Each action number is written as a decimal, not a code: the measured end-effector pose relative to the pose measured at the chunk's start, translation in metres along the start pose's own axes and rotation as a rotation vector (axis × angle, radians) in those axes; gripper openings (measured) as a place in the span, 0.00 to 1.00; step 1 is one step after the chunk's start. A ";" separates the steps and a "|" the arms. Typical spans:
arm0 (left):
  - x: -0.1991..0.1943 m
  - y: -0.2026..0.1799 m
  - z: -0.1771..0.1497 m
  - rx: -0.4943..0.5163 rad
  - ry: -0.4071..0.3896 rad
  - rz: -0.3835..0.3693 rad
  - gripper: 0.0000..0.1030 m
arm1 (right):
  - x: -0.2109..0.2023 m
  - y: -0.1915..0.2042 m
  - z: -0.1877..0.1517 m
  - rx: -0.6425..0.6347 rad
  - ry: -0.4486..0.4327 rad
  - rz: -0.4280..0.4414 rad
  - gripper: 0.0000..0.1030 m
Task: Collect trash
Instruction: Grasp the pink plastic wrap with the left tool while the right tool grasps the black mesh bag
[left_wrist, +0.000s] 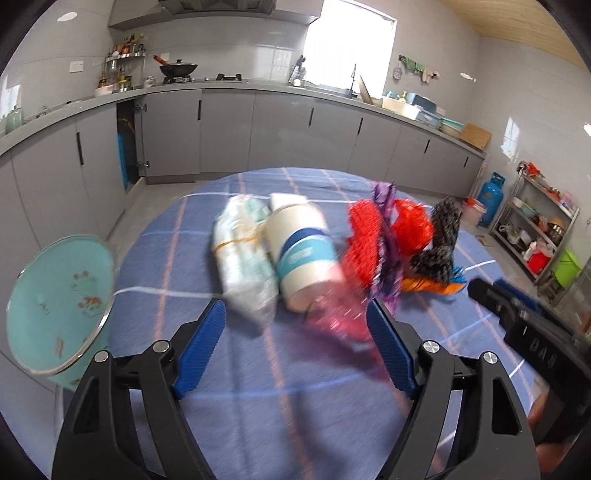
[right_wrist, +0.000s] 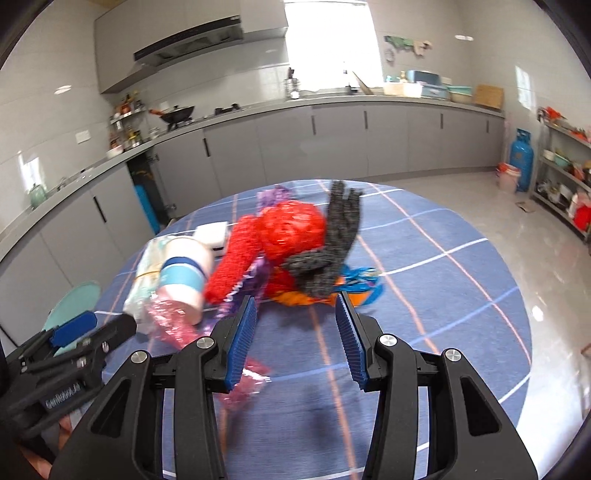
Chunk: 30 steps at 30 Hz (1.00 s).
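Both spread, empty: left gripper (left_wrist: 295, 339) nearing pink wrapper (left_wrist: 332, 317) mid-table (right_wrist: 461, 295) — seemingly flimsy, risking nudging paper cup (left_wrist: 301, 251); right gripper (right_wrist: 295, 332) hovering.

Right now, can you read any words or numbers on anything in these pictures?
No text reads for sure.
Black left gripper, white print on its body: blurred.
Black right gripper, pale marks on its body: blurred.
White cylinder with blue band, band print: too blurred.

Blown-out window (left_wrist: 349, 42) daylight, motion-blurred trash, fisheye-bent dark edges.
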<state>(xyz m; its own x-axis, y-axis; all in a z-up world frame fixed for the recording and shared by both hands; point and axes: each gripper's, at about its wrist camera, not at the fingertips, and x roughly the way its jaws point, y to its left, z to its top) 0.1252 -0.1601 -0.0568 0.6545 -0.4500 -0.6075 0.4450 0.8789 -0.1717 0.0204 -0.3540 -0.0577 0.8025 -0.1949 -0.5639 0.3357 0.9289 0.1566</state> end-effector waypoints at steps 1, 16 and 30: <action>0.003 -0.004 0.002 -0.003 0.005 -0.013 0.75 | 0.002 -0.006 0.001 0.009 0.002 -0.006 0.45; 0.056 -0.039 -0.010 0.028 0.164 -0.043 0.39 | 0.023 -0.053 0.033 0.143 0.014 0.013 0.45; -0.023 -0.014 0.015 0.025 -0.128 0.008 0.35 | 0.095 -0.044 0.047 0.158 0.177 0.080 0.25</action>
<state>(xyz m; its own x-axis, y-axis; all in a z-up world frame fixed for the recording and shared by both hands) 0.1135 -0.1644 -0.0290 0.7298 -0.4611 -0.5047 0.4537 0.8790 -0.1469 0.1050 -0.4277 -0.0803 0.7355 -0.0515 -0.6755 0.3586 0.8756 0.3237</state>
